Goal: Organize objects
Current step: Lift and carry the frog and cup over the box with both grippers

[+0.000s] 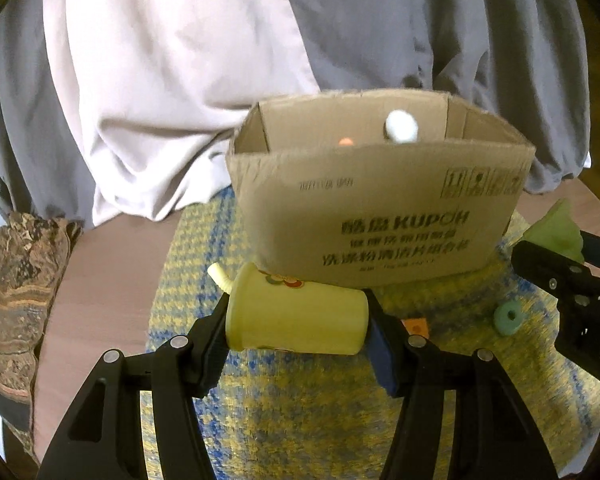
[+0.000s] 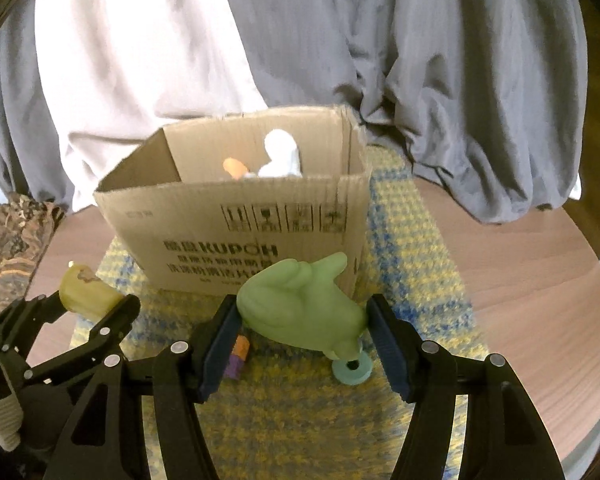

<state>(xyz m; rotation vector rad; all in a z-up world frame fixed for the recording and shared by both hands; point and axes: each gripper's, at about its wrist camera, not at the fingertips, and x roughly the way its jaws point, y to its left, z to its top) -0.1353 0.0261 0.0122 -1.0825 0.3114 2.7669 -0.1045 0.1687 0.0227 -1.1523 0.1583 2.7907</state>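
Observation:
My left gripper point(image 1: 298, 322) is shut on a pale yellow toy cup point(image 1: 296, 314) with a straw, held sideways above the mat. In the right wrist view the same cup point(image 2: 85, 294) shows at the left between the left gripper's fingers point(image 2: 118, 314). My right gripper point(image 2: 302, 322) is shut on a green hand-shaped toy point(image 2: 300, 304), whose tip point(image 1: 556, 230) shows at the right edge of the left wrist view. Just beyond both stands an open cardboard box point(image 1: 380, 216) point(image 2: 236, 236) holding a white object point(image 2: 280, 154) and an orange one point(image 2: 235, 168).
A yellow-and-blue woven mat point(image 2: 412, 264) covers a round wooden table point(image 2: 540, 280). On the mat lie a teal ring point(image 2: 351, 369) point(image 1: 508, 317) and a small orange-and-purple block point(image 2: 238, 356). Grey and white bedding point(image 1: 180, 60) rises behind the box. A patterned cloth point(image 1: 16, 304) sits at left.

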